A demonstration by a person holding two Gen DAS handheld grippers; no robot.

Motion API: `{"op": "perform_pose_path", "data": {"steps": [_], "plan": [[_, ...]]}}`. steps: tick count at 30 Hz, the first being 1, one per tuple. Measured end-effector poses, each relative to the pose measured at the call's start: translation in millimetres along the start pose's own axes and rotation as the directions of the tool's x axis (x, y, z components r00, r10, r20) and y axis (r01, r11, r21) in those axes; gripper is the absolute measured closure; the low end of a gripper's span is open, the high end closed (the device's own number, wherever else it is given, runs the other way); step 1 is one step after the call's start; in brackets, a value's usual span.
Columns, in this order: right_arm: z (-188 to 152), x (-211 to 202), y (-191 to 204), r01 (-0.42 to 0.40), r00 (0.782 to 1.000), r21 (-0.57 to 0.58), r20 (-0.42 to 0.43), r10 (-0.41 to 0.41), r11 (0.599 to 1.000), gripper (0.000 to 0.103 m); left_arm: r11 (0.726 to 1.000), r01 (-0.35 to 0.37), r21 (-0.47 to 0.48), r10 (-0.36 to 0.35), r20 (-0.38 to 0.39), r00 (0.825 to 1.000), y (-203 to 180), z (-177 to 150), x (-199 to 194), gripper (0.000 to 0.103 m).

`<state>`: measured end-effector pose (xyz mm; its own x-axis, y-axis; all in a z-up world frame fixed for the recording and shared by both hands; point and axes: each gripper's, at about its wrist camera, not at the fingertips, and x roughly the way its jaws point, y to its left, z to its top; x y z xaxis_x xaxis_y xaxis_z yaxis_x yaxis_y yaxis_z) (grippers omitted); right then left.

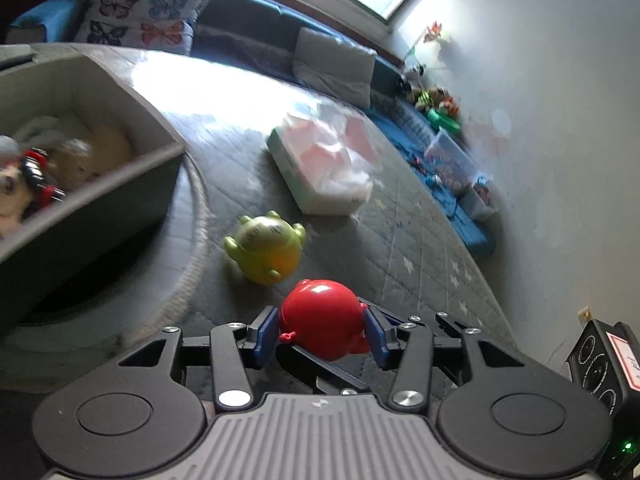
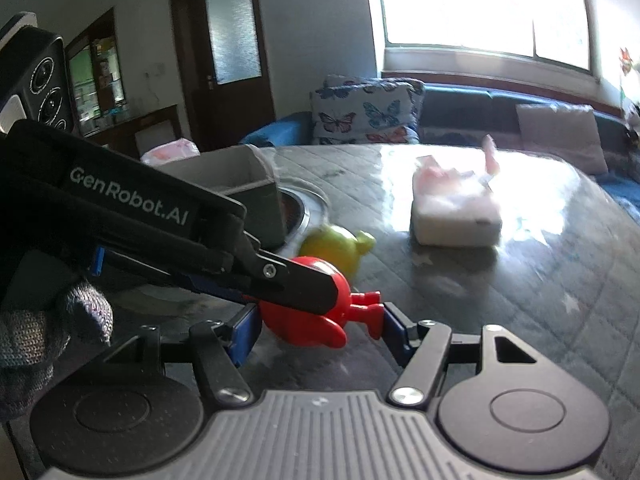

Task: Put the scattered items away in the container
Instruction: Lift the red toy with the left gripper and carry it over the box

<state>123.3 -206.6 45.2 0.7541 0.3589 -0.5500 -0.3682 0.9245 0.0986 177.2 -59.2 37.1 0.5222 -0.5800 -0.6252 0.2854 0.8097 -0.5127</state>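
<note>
A red round toy figure [image 1: 320, 314] sits between the blue pads of my left gripper [image 1: 322, 332], which is shut on it just above the table. In the right wrist view the same red toy [image 2: 316, 312] lies between the pads of my right gripper [image 2: 316, 330], which stands open around it, with the left gripper's arm [image 2: 192, 248] reaching across from the left. A yellow-green toy figure [image 1: 266, 250] lies on the table just beyond; it also shows in the right wrist view [image 2: 340, 248]. The grey container [image 1: 92, 184] stands at the left, with soft toys inside.
A tissue pack in plastic wrap [image 1: 328, 160] lies further out on the dark quilted table cover [image 1: 400, 232]. A round recessed ring [image 1: 192, 240] in the table lies under the container. A sofa with a butterfly cushion [image 1: 140, 12] and toy boxes [image 1: 452, 160] lines the wall.
</note>
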Motion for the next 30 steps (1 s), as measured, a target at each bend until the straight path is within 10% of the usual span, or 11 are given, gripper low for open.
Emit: {"op": "perform_pose_path", "data": {"steps": [15, 30], "plan": [[68.3, 44.4, 81.0, -0.156, 0.984, -0.189, 0.052, 0.169, 0.970, 0.038, 0.989, -0.097, -0.110, 0.116, 0.176, 0.978, 67.9, 41.7, -81.7, 0.053], [101.8, 117.1, 90.0, -0.215, 0.977, -0.224, -0.032, 0.213, 0.951, 0.038, 0.973, -0.103, -0.208, 0.138, 0.157, 0.978, 124.7, 75.8, -51.8, 0.053]]}}
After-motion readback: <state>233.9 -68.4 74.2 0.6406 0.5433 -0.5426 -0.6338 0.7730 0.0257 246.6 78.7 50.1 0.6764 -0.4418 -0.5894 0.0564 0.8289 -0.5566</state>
